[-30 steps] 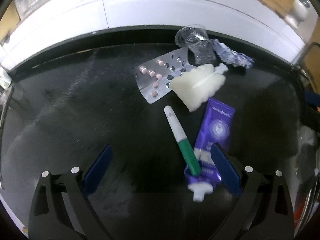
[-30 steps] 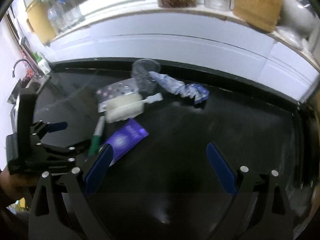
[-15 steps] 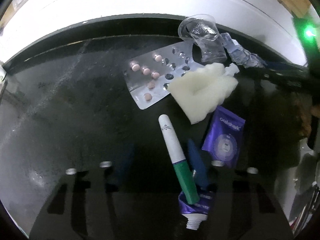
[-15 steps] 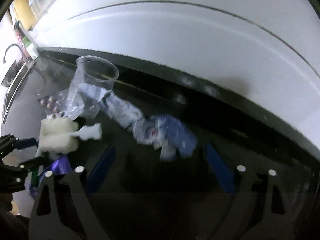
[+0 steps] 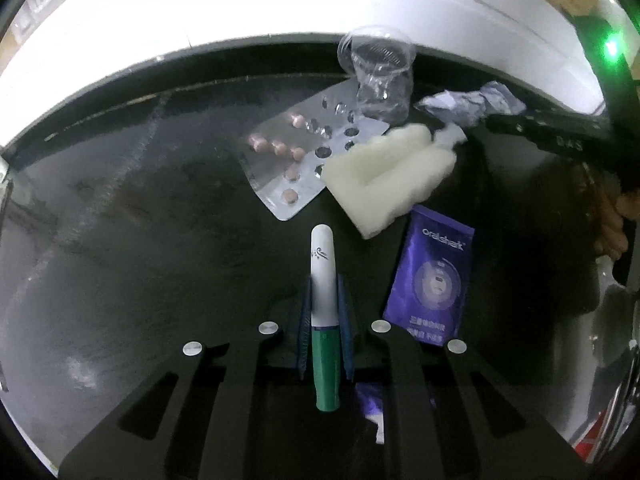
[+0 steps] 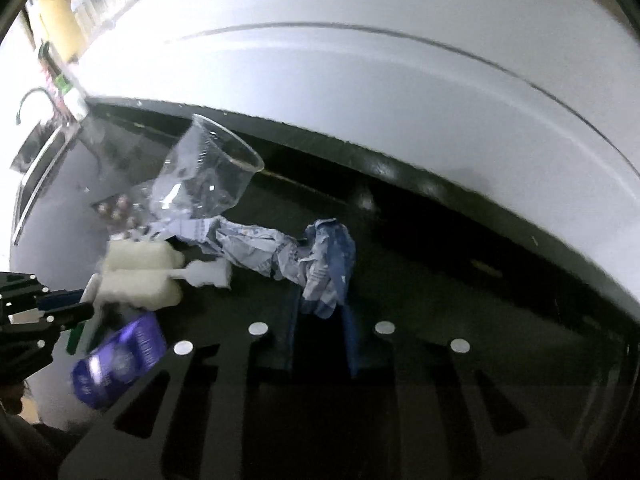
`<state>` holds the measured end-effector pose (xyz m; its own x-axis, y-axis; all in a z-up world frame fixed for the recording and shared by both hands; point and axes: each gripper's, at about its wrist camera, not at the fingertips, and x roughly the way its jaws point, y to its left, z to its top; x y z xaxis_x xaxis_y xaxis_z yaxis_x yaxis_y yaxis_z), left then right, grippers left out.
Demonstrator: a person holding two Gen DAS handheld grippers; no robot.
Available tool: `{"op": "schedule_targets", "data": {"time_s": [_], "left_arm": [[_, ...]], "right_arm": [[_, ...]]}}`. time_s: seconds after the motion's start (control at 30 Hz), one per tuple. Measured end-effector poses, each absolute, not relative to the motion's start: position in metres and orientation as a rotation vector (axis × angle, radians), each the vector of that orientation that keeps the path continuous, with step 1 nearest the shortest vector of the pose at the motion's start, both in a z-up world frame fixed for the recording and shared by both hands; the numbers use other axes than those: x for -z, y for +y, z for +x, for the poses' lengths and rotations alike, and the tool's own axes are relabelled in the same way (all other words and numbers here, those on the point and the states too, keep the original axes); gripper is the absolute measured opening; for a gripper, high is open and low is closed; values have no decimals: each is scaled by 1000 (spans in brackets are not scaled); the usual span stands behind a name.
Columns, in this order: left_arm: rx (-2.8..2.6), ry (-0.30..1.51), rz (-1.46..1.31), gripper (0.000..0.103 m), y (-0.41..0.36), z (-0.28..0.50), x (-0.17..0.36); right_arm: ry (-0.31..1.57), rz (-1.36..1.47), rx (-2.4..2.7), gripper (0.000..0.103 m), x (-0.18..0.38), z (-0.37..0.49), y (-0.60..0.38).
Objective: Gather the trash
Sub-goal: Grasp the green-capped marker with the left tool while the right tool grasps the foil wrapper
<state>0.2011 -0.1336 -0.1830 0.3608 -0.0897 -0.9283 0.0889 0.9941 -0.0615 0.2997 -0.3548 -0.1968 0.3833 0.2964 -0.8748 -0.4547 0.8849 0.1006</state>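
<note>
My left gripper (image 5: pixel 324 300) is shut on a white and green pen (image 5: pixel 323 280) over the black counter (image 5: pixel 120 220). Beyond it lie a pill blister pack (image 5: pixel 298 160), a white foam piece (image 5: pixel 390 178), a purple sachet (image 5: pixel 432 276) and a clear plastic cup (image 5: pixel 380 72). My right gripper (image 6: pixel 318 306) is shut on the near end of a crumpled blue-white wrapper (image 6: pixel 296 256), which also shows in the left wrist view (image 5: pixel 474 104). The cup (image 6: pixel 208 172), foam (image 6: pixel 140 276) and sachet (image 6: pixel 120 356) show left of it.
A white wall (image 6: pixel 400 80) runs behind the counter's back edge. A sink with a tap (image 6: pixel 32 100) is at the far left. The right gripper's body (image 5: pixel 560 132) reaches in from the right in the left wrist view.
Both grippers have shut: the left one on the pen, the right one on the crumpled wrapper after moving in close to it.
</note>
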Motion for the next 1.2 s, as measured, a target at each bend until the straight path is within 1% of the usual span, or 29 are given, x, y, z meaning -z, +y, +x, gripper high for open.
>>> {"op": "schedule_targets", "data": {"time_s": [0.23, 0.4, 0.7, 1.03, 1.2], "left_arm": [[143, 1140, 13, 12, -125, 173, 152], [154, 1115, 10, 12, -118, 147, 137], [175, 1088, 16, 12, -105, 107, 121], [176, 1043, 44, 12, -89, 84, 102], [150, 1014, 30, 12, -71, 72, 89]], "right_arm": [[1043, -55, -396, 18, 157, 233, -370], [1010, 3, -326, 18, 131, 182, -363], [975, 69, -217, 18, 105, 105, -367], [933, 108, -199, 18, 86, 79, -361], [911, 92, -245, 18, 74, 76, -339]]}}
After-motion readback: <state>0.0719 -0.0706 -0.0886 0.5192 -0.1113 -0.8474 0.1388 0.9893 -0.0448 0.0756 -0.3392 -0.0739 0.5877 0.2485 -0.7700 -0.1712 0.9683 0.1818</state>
